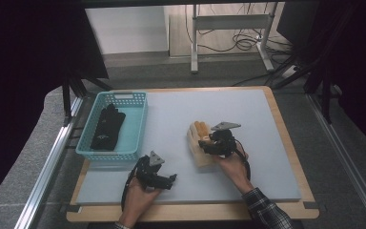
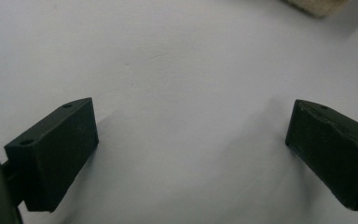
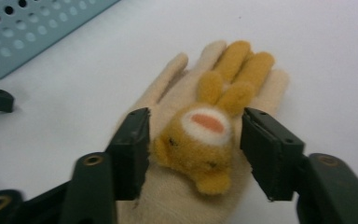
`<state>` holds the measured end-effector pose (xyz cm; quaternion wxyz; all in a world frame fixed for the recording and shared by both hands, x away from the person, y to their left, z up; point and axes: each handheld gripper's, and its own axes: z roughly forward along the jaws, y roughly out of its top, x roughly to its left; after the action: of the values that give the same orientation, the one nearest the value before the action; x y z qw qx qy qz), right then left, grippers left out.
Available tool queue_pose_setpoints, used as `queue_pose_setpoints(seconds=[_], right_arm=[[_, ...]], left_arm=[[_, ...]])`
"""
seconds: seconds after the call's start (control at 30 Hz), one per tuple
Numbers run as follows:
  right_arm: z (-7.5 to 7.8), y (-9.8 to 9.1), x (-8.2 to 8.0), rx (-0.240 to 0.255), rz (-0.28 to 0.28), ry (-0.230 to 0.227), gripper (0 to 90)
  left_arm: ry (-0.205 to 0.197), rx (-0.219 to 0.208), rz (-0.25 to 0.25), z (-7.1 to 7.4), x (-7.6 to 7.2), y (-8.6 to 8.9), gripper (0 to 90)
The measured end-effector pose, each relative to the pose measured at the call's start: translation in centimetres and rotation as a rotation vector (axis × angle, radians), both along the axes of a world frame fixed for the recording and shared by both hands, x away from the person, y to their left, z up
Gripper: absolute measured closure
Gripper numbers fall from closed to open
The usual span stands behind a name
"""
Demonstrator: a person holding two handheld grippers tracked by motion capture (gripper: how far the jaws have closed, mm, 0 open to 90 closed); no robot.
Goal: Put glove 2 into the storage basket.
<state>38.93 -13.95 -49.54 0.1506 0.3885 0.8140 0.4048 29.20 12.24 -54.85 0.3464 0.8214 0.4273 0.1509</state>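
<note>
Lay flat mid-mat, cream glove (image 3: 191,154) with orange plush face, not yet binned. Straddled by right gripper (image 3: 193,149), jaws apart, no pinch. Rested open, empty: left gripper (image 2: 191,154). Already held one black glove (image 1: 107,128): teal basket (image 1: 140,121), well apart.

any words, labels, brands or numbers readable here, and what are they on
None can be read.
Black glove in the light blue perforated plastic basket: a small pale mark, too small and blurred to read.
Cream knitted glove with an orange plush animal face: no text.
Grey three-cornered plates on the grippers: no lettering visible.
</note>
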Motion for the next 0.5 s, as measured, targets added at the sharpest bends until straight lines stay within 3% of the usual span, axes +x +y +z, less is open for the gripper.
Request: queue_pose_setpoints(seconds=[0.27,0.4,0.5], right_arm=[[1.6,-2.5,0.4,-0.03,0.029,-0.006,37.1],[1.2,-4.2,0.4,-0.01,0.027,0.023,46.4],[0.7,-5.2,0.1,-0.023,0.039,0.024,57.3]], left_arm=[[0.0,0.0,0.0,0.0,0.0,0.0,2.6],[0.0,0.0,0.0,0.0,0.0,0.0,2.6],[0.0,0.0,0.001,0.0,0.0,0.0,2.6]])
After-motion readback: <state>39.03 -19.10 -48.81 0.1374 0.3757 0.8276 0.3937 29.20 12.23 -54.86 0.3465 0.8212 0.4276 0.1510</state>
